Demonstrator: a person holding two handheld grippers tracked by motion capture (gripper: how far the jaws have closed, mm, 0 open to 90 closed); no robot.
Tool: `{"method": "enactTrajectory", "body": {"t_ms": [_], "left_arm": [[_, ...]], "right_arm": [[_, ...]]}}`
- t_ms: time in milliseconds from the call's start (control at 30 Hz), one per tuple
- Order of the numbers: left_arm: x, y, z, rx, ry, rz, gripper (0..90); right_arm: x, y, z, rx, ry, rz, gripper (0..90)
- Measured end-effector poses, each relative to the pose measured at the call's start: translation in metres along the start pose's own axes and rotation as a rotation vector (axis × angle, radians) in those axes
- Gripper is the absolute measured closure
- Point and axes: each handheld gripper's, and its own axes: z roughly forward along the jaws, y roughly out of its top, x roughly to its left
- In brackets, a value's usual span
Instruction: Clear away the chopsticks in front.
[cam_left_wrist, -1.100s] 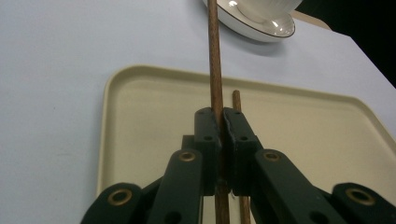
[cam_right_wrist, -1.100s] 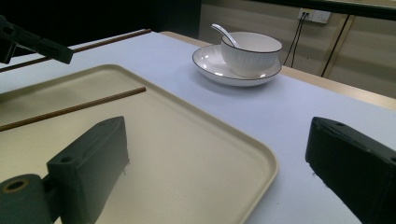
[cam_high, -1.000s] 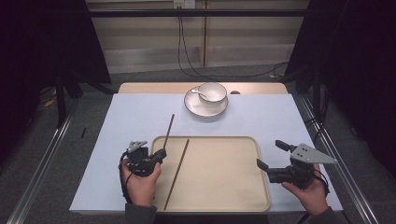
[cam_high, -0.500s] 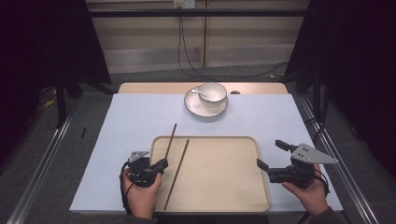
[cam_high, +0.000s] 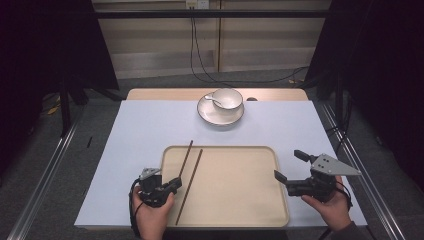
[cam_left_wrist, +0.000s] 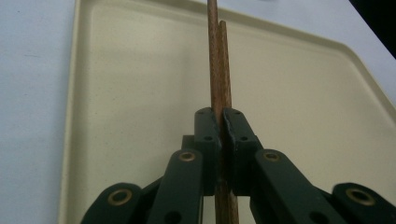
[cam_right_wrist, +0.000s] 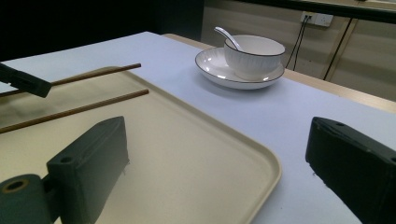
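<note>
My left gripper (cam_high: 173, 184) is shut on the near end of a brown chopstick (cam_high: 186, 157) at the left rim of the beige tray (cam_high: 235, 210). The stick slants away, its far tip just past the tray's far edge. In the left gripper view the jaws pinch this chopstick (cam_left_wrist: 213, 56), and a second chopstick (cam_left_wrist: 224, 70) lies just behind it. That second chopstick (cam_high: 190, 185) rests flat in the tray's left part. At the tray's right rim my right gripper (cam_high: 288, 165) stands open, holding nothing; the same right gripper (cam_right_wrist: 219, 163) points over the tray's corner.
A white bowl (cam_high: 227, 99) with a spoon (cam_high: 210, 99) stands on a saucer (cam_high: 215, 117) at the far middle of the pale blue table cover (cam_high: 135, 135). The bowl (cam_right_wrist: 254, 53) lies ahead of the right gripper. Black cables hang at the back wall.
The left gripper has moved toward the near edge and slightly right, carrying the chopstick further over the tray. The right gripper has stayed put.
</note>
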Motion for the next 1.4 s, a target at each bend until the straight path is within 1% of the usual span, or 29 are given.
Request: {"method": "enactTrajectory", "body": {"t_ms": [167, 267, 400, 433, 467, 533, 667, 700, 767, 833, 933, 1033, 1100, 1133, 1167, 1200, 1267, 1300, 1333, 1400], "left_arm": [[0.002, -0.002, 0.003, 0.011, 0.007, -0.010, 85.1], [0.001, -0.002, 0.004, 0.026, 0.000, -0.004, 85.0], [0.001, -0.002, 0.007, 0.039, 0.013, -0.005, 85.0], [0.001, -0.002, 0.007, 0.044, 0.011, -0.004, 85.0], [0.001, -0.003, 0.007, 0.045, 0.006, -0.013, 85.0], [0.001, -0.003, 0.007, 0.052, 0.000, -0.004, 84.9], [0.001, -0.005, 0.009, 0.067, 0.008, -0.010, 84.9], [0.002, -0.005, 0.009, 0.078, 0.002, -0.003, 84.9], [0.002, -0.006, 0.012, 0.072, 0.009, -0.014, 84.6], [0.004, -0.006, 0.012, 0.077, 0.022, -0.002, 83.6], [0.004, -0.006, 0.014, 0.077, 0.014, -0.018, 81.3], [0.004, -0.004, 0.014, 0.086, 0.017, 0.001, 80.8], [0.003, -0.003, 0.014, 0.085, 0.012, -0.006, 79.7], [0.003, -0.002, 0.013, 0.081, 0.006, -0.002, 79.0], [0.002, -0.001, 0.013, 0.076, 0.001, -0.004, 77.6], [0.002, 0.001, 0.012, 0.074, 0.008, 0.009, 76.7], [0.002, 0.003, 0.011, 0.072, -0.003, 0.006, 75.0], [0.003, 0.005, 0.011, 0.070, -0.011, 0.011, 73.7], [0.003, 0.006, 0.010, 0.068, -0.010, 0.022, 71.9], [0.003, 0.010, 0.011, 0.057, -0.019, 0.028, 68.1]], "right_arm": [[0.000, 0.000, 0.000, 0.000, 0.000, 0.000, 5.5], [0.000, 0.000, 0.000, 0.001, 0.000, 0.001, 5.4], [0.000, 0.000, 0.000, 0.001, 0.000, 0.000, 5.5], [0.000, 0.000, 0.000, 0.002, 0.000, 0.002, 5.5], [0.000, 0.000, 0.000, 0.002, -0.001, 0.003, 5.4], [0.000, 0.000, 0.000, 0.001, -0.001, 0.002, 5.4], [0.000, 0.000, 0.000, 0.005, 0.001, 0.006, 5.5], [0.000, 0.000, 0.000, 0.005, 0.001, 0.006, 5.4], [-0.001, 0.000, 0.000, 0.007, 0.000, 0.005, 5.4], [-0.001, 0.000, 0.000, 0.010, -0.005, 0.005, 5.4], [-0.001, 0.000, 0.001, 0.010, -0.003, 0.006, 5.4], [-0.001, 0.000, 0.002, 0.011, -0.004, 0.005, 5.4], [0.000, -0.001, 0.002, 0.016, -0.010, 0.004, 5.4], [0.000, -0.001, 0.003, 0.014, -0.006, 0.005, 5.4], [-0.001, -0.001, 0.002, 0.016, -0.002, 0.005, 5.4], [0.000, -0.001, 0.003, 0.016, -0.002, 0.006, 5.4], [-0.001, -0.001, 0.003, 0.015, -0.005, 0.011, 5.4], [-0.001, -0.001, 0.003, 0.014, -0.004, 0.007, 5.5], [-0.001, -0.001, 0.003, 0.016, -0.009, 0.009, 5.4], [-0.001, -0.001, 0.003, 0.020, -0.010, 0.012, 5.4]]}}
